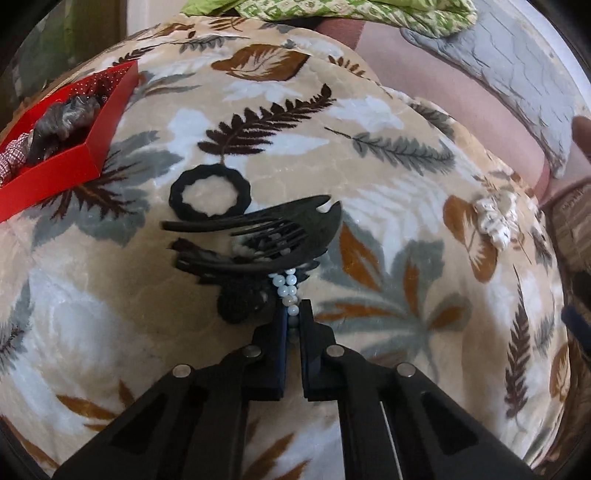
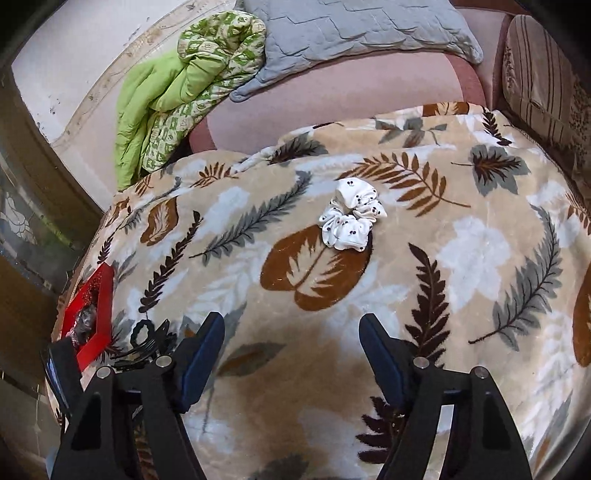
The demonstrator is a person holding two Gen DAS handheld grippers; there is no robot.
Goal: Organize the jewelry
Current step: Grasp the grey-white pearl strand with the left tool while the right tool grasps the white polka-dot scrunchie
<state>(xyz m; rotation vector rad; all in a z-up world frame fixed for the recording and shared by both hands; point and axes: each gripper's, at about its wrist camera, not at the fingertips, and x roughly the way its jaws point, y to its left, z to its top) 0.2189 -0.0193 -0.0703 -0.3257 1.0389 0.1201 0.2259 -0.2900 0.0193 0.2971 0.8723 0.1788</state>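
My left gripper (image 1: 293, 308) is shut on a string of white beads (image 1: 287, 286), a bracelet, low over the leaf-print blanket (image 1: 369, 155). Just beyond it lie a black claw hair clip (image 1: 266, 232), a black ring hair tie (image 1: 210, 194) and a small black scrunchie (image 1: 236, 304). A red box (image 1: 62, 166) at far left holds dark and checked scrunchies. My right gripper (image 2: 291, 332) is open and empty above the blanket (image 2: 480, 258). A white dotted scrunchie (image 2: 351, 216) lies ahead of it; it also shows in the left wrist view (image 1: 496, 216).
The red box (image 2: 99, 314) and black clip (image 2: 147, 341) show at the right view's lower left. A green quilt (image 2: 177, 92) and a grey pillow (image 2: 351, 26) lie on the pink bed behind. A striped cushion (image 2: 546, 81) sits at right.
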